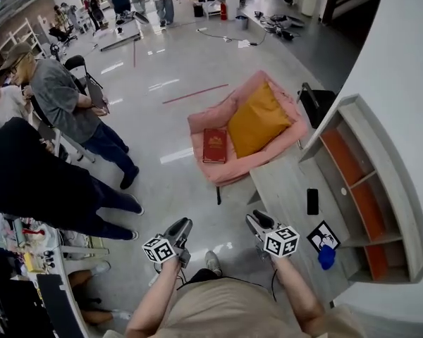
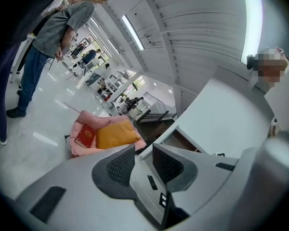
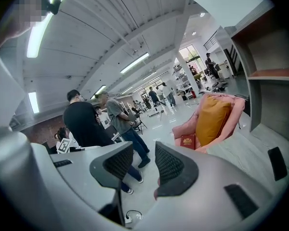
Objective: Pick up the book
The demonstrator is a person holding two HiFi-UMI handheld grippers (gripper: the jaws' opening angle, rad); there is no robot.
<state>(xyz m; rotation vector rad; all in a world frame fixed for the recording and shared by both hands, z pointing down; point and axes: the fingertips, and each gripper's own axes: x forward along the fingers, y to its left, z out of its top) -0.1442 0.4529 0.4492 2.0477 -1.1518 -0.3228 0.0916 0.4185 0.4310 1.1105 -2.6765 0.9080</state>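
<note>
Book [image 1: 214, 145]: red cover, lies flat on the seat of a pink armchair [image 1: 210, 118], at the seat's left side, just beside a yellow cushion [image 1: 257, 120] that leans against the chair back. The armchair stands on the pale floor [image 1: 169, 189], far from the person holding the grippers and roughly straight ahead.

Left gripper [image 1: 182, 225]: held low at near left, over the floor, well apart from the book. In the left gripper view its jaws stand a narrow gap apart with nothing between them; only the armchair and desk edge show beyond the pads.

Right gripper [image 1: 257, 222]: held at near right, by the near corner of a grey desk [image 1: 282, 182]. In the right gripper view its jaws are likewise slightly parted and hold nothing.

Both grippers point toward the armchair; the book shows past the jaws in both gripper views, small and distant.

Desk: a black phone [image 1: 312, 201] lies flat on it. A shelf unit [image 1: 370, 189] with orange backing stands along the desk's right side.

Left of scene: a person in a grey shirt [image 1: 63, 101] stands on the floor.
</note>
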